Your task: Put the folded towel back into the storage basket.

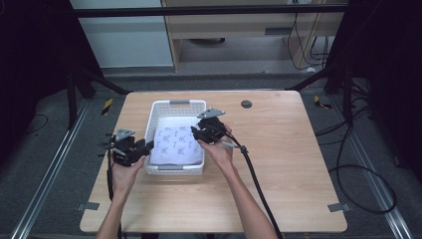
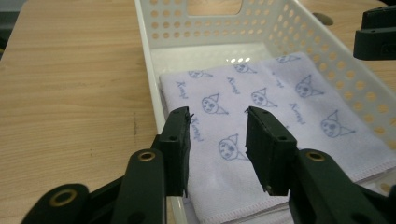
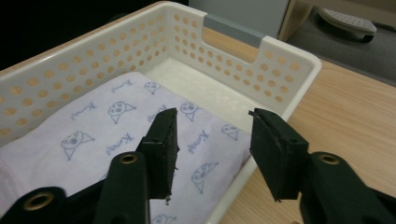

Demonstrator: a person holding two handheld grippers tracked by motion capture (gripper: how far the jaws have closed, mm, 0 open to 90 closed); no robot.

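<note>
We work at a light wooden table [image 1: 278, 169] with rounded corners; a small dark round disc [image 1: 246, 104] sits in its top near the far edge. Around it, grey carpet, metal floor rails either side, black frame legs, loose black cables on the floor to the right, a pale wooden cabinet [image 1: 239, 30] behind.

Count: one white perforated plastic basket [image 1: 160, 108], one folded cloth, two grippers, two hands.

The basket stands left of the table's middle, its grey-topped handle cut-out at the far end. Inside it we see the folded lilac cloth [image 1: 177, 142], printed with small blue cartoon faces and script, lying flat on the basket floor, filling the near part; bare white floor shows beyond it.

Our left gripper [image 1: 146, 148] hangs at the basket's left wall near the front corner, jaws parted, nothing between them; in the left gripper view [image 2: 217, 122] they straddle the wall's rim above the cloth edge.

Our right gripper [image 1: 193, 133] sits over the basket's right rim, jaws likewise spread and empty; in the right gripper view [image 3: 212, 122] the cloth lies below them. We cannot tell whether either touches the cloth
</note>
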